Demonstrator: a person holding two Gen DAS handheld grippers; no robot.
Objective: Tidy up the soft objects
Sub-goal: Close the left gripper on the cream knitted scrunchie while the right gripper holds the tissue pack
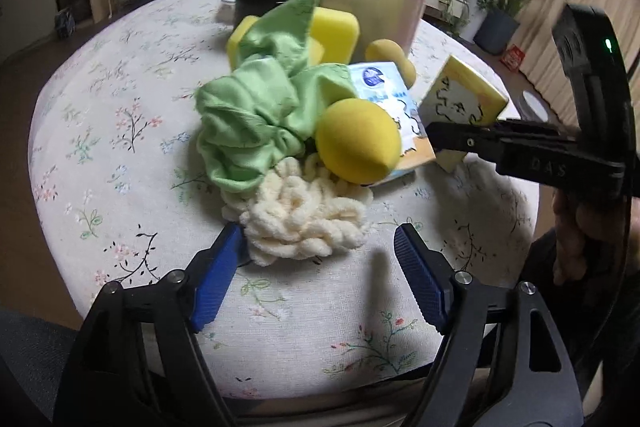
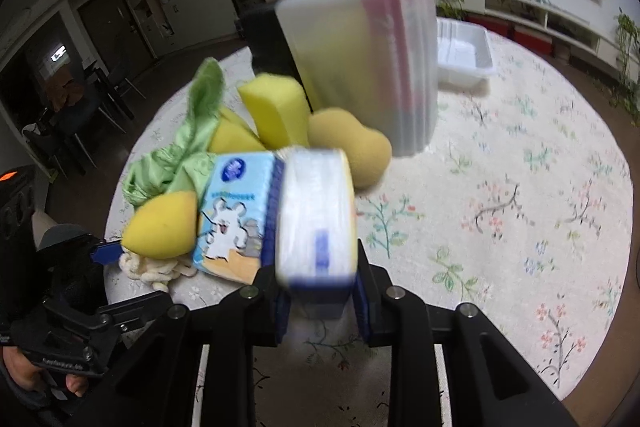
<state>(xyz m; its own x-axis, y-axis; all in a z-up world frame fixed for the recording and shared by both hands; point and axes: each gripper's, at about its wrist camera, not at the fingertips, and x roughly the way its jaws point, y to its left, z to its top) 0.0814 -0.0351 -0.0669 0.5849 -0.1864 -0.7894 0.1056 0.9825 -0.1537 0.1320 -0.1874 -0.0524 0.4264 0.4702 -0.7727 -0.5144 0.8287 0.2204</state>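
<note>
Right gripper: clamped on a tissue pack, lifted.
Left gripper: held apart; cream yarn bundle lay directly ahead, touching the left finger.

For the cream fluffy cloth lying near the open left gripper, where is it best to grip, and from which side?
Probably its near edge, coming straight forward along the table. The cream fluffy cloth lies low and bunched, its front lobes already between the open left gripper fingers. Its far side is tucked under the green cloth and yellow ball, so that side is blocked.
</note>
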